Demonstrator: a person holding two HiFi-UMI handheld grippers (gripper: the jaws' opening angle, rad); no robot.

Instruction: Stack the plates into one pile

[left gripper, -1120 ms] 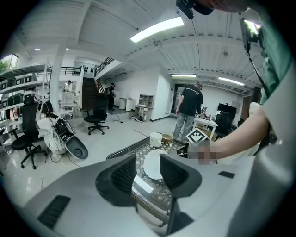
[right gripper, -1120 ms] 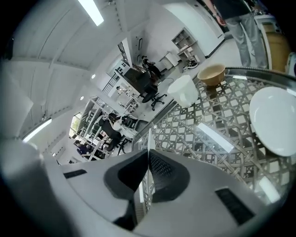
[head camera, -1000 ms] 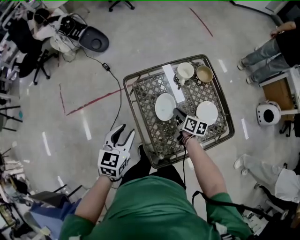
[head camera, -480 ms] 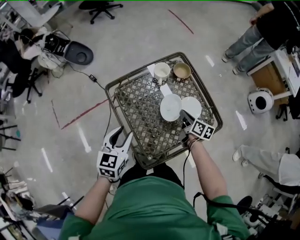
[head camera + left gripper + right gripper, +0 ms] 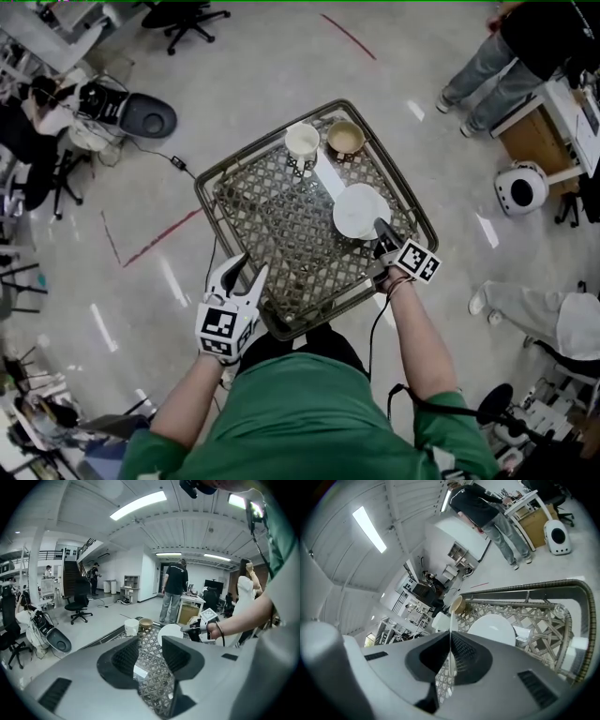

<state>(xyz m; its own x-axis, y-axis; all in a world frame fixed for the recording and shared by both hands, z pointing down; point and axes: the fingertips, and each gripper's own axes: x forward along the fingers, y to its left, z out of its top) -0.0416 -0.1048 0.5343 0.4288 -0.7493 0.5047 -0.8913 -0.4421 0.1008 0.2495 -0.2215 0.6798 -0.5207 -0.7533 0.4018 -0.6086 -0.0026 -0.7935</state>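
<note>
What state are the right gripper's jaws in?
Shut on a plate: the right gripper pinches its thin white rim between the jaws.

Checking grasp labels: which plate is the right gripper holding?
The edge-on plate, pinched between the right gripper and its shut jaws. The other plate lies flat on the mesh table.

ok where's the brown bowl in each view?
Head view: brown bowl in the upper middle.
Left gripper view: brown bowl at centre, above the jaws.
Right gripper view: brown bowl left of centre, just above the jaws.
Shared landmark: white cup right beside it.
</note>
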